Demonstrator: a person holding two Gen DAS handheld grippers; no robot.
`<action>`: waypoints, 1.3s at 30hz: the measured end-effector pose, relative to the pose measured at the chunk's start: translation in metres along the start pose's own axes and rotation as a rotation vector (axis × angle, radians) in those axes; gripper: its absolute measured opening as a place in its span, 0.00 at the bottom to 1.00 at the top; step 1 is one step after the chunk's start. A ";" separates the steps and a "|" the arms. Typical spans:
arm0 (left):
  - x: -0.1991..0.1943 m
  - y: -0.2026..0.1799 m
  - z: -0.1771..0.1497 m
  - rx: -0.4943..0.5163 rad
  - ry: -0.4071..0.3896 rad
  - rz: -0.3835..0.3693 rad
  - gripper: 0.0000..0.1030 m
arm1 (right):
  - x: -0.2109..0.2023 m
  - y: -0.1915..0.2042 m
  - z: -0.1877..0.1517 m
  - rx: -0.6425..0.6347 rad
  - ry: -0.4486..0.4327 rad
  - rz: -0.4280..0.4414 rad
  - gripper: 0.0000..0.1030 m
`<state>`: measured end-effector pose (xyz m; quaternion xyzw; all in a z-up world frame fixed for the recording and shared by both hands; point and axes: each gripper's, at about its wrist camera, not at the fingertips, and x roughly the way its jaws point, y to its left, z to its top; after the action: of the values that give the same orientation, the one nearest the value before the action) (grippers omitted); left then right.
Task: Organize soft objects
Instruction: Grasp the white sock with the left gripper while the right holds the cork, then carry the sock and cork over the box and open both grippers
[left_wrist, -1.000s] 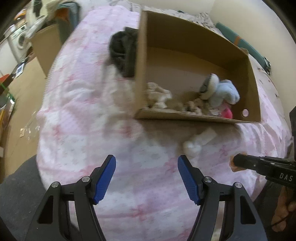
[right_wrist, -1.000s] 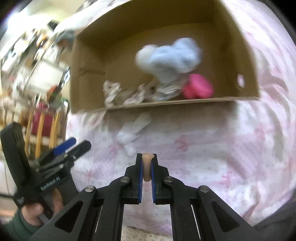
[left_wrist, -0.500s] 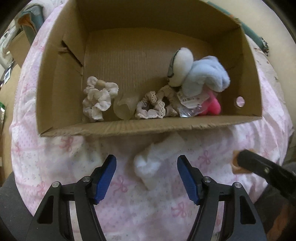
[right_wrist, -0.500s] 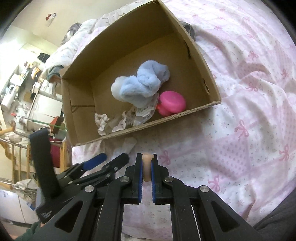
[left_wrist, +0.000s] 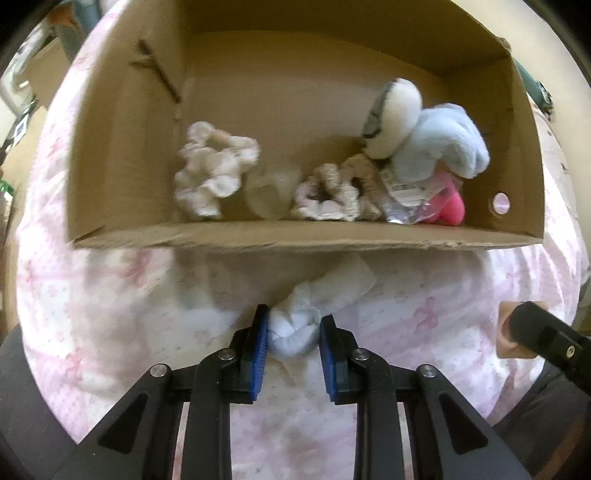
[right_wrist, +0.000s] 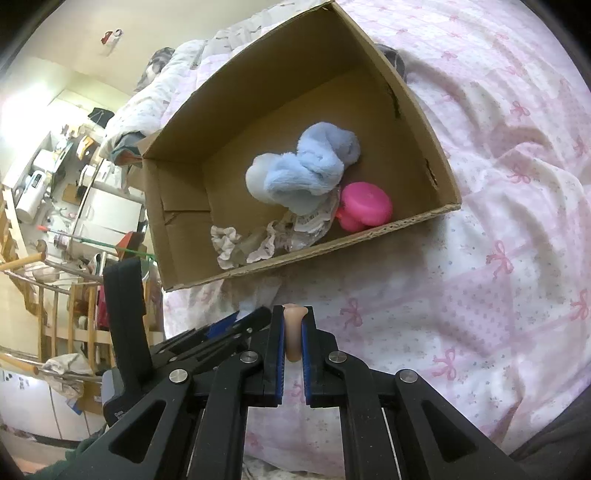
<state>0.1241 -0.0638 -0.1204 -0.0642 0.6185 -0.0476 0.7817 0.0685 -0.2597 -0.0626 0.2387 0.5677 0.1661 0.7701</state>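
While clamped: left gripper (left_wrist: 293, 338) low.

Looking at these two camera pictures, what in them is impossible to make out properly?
- Peach item in the right hand-held gripper, both views: the fingers cover most of it, so what it is stays unclear.
- White cloth in the left hand-held gripper, right wrist view: hidden behind that gripper.
- Pink toy in the cardboard box, left wrist view: half buried under the blue plush.
- Shelves beyond the bed, right wrist view: too small and cluttered.
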 end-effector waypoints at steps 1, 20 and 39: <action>-0.001 0.001 -0.002 -0.003 0.001 0.005 0.22 | 0.000 0.000 0.000 -0.003 0.000 -0.001 0.08; -0.089 0.051 -0.041 -0.076 -0.134 0.061 0.22 | -0.009 0.013 -0.003 -0.061 -0.008 -0.001 0.08; -0.167 0.018 0.059 -0.004 -0.346 0.097 0.22 | -0.043 0.036 0.087 -0.178 -0.186 0.035 0.08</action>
<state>0.1430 -0.0178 0.0509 -0.0431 0.4773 0.0029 0.8777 0.1390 -0.2682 0.0129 0.1936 0.4724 0.2067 0.8347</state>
